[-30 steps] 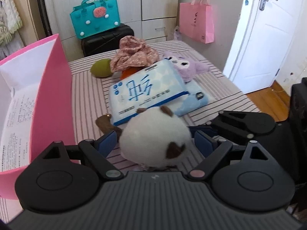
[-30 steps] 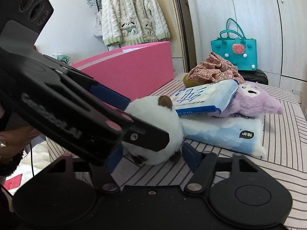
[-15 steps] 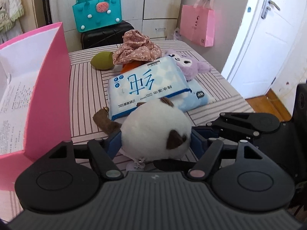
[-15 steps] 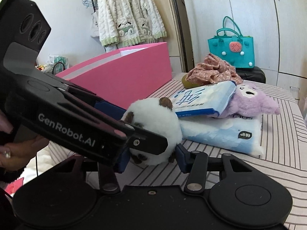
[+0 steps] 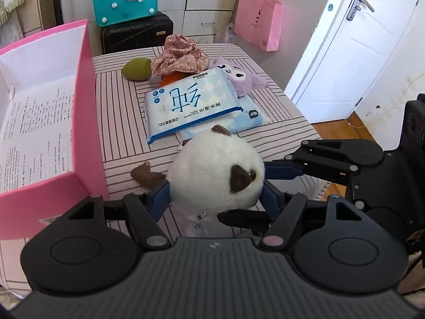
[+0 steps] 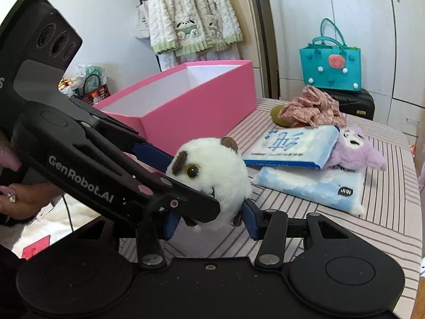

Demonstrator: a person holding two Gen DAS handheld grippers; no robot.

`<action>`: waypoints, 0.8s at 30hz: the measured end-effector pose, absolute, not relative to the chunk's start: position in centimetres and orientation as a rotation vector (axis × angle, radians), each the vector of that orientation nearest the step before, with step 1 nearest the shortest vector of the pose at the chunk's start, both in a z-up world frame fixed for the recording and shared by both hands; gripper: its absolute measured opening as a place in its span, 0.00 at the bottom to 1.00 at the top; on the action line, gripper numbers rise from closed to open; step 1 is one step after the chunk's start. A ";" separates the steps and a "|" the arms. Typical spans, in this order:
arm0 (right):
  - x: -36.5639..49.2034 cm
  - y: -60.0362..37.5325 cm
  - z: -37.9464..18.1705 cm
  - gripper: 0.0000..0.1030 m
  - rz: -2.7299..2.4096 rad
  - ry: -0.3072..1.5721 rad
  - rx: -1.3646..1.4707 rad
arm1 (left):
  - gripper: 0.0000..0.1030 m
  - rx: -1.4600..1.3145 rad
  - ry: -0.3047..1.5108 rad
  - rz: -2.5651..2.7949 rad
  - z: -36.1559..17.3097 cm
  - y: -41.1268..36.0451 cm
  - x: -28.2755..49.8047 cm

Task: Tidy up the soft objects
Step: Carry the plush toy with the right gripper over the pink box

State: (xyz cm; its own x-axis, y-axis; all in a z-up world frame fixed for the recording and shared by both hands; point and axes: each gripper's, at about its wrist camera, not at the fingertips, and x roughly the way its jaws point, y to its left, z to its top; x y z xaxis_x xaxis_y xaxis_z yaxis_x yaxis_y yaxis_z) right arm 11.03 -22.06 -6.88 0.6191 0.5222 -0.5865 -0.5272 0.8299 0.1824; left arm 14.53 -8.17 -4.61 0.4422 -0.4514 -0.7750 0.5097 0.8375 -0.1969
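Striped bedcover [image 5: 119,111] now below lifted plush ball [image 5: 216,175], both jaws clamped, left closing.

Left gripper [image 5: 215,195]: points steeply down; blue pads press both sides of the toy [image 5: 216,178]; jaws closing on it.
Right gripper [image 6: 209,219]: points down at a shallower slant; its pads clamp the lower part of the toy from the other side.
Crossing: in the right wrist view the left gripper comes in from the left, over the right one's near-left finger.
Hand [image 6: 24,196]: at the left edge, wrapped round the left gripper's handle; long nails show.
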 end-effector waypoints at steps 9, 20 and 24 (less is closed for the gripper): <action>10.4 -20.8 -3.8 0.53 0.697 0.757 0.013 | 0.67 0.027 1.022 -0.601 -1.9 -5.9 13.5; 10.0 -17.5 0.9 0.53 0.829 0.698 -0.071 | 0.67 -0.044 0.978 -0.554 2.7 -1.5 11.5; 10.7 -16.1 2.7 0.53 0.868 0.647 -0.125 | 0.67 -0.036 0.882 -0.535 4.6 0.2 10.6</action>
State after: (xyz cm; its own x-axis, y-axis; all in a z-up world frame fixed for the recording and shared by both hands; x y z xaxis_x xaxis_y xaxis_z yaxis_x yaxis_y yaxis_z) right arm 10.69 -16.12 2.73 0.4696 0.6697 -0.5753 -0.7428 0.6519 0.1524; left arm 10.57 0.23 4.62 0.5137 -0.4594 -0.7246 0.4300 0.8687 -0.2459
